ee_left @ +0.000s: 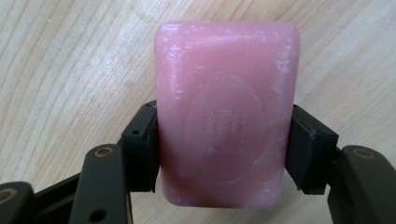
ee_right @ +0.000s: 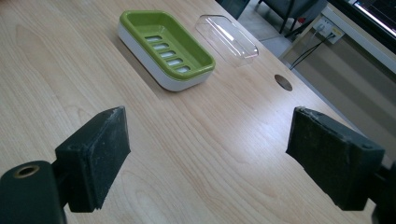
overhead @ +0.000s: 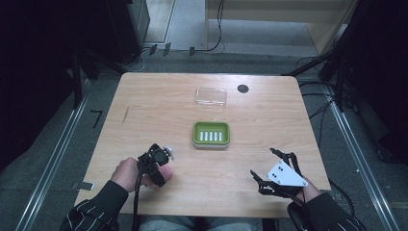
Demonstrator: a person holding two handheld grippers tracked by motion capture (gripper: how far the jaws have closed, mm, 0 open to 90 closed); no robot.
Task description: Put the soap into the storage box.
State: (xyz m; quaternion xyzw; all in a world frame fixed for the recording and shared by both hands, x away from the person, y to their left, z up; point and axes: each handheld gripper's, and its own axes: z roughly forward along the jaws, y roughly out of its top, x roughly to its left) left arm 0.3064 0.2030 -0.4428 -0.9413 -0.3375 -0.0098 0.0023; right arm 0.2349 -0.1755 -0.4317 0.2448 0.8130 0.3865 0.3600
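One pink soap bar (ee_left: 227, 114) sits squarely between the left gripper's (ee_left: 222, 151) two black jaws, each pad pressed flat against a long side of the bar, an oval stamp showing on its upper face and the wood grain of the table (ee_left: 56, 70) right behind it. From the high view, that left gripper (overhead: 156, 166) is at the near left part of the table (overhead: 144, 96), a sliver of pink (overhead: 165, 172) peeking out beside the hand. Over on the near right, the right gripper (overhead: 269, 168) has its jaws spread wide with nothing between them, its grey three-cornered plate (overhead: 286, 175) facing up. Its own camera confirms it: the right gripper (ee_right: 208, 158) shows two jaws well apart and bare tabletop (ee_right: 196, 140) in the gap. Count the rest: one green soap dish (overhead: 211, 134) with a white base at the middle of the table, five pale slots in a row along its floor, nothing in it. The same dish (ee_right: 166, 49) appears beyond the right jaws, five slots again. One clear plastic lid (overhead: 211, 96) lies farther back, apart from the dish; in the right gripper view the lid (ee_right: 226, 39) rests just beyond the dish. One dark round hole (overhead: 243, 88) marks the tabletop beside the lid, also seen as a hole (ee_right: 283, 82) from the right gripper's camera.
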